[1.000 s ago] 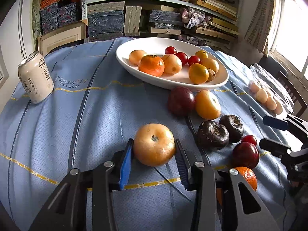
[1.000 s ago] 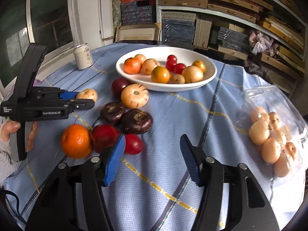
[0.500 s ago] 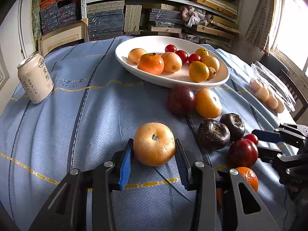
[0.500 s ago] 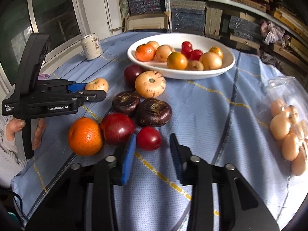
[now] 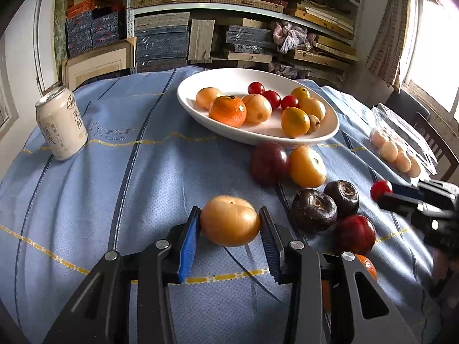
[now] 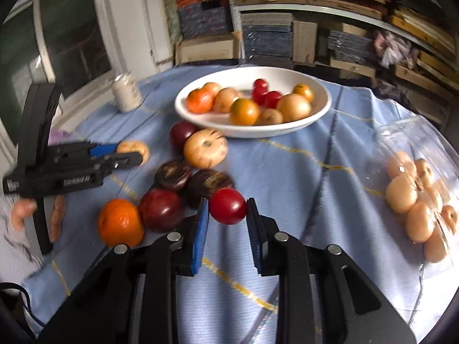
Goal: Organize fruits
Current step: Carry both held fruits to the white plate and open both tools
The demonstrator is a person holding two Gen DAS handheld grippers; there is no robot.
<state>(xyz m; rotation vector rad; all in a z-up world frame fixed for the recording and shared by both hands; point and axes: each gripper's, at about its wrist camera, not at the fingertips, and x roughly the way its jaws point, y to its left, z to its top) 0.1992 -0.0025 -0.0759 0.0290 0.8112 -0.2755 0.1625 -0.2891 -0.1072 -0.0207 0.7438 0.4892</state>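
Between the pads of the left gripper (image 5: 229,228) sits a tan-yellow round fruit (image 5: 230,220), clamped from both sides, its broad axis running pad to pad and its stem dimple tipped up and away from the claw; whether it is clear of the blue tablecloth (image 5: 114,177) cannot be told. Ahead of this claw and to its right stands the white oval dish (image 5: 258,140) with an orange, yellow fruits and cherry tomatoes in it. Far ahead to the left is an upright pale drink can (image 5: 61,123) printed with dark East Asian characters, and the cloth beside it carries faint stitched lettering too blurred to read. The right gripper (image 6: 228,223) has its jaws drawn together on a small red tomato (image 6: 228,205), gripped near the pad tips; its stem end is not visible. Just left of that claw lie a dark red plum (image 6: 160,209) and an orange (image 6: 120,222); just beyond it two dark brown-purple fruits (image 6: 208,182). To its right, well apart, a clear bag (image 6: 416,195) holds pale fruits. White lettering on the left gripper's body is blurred.
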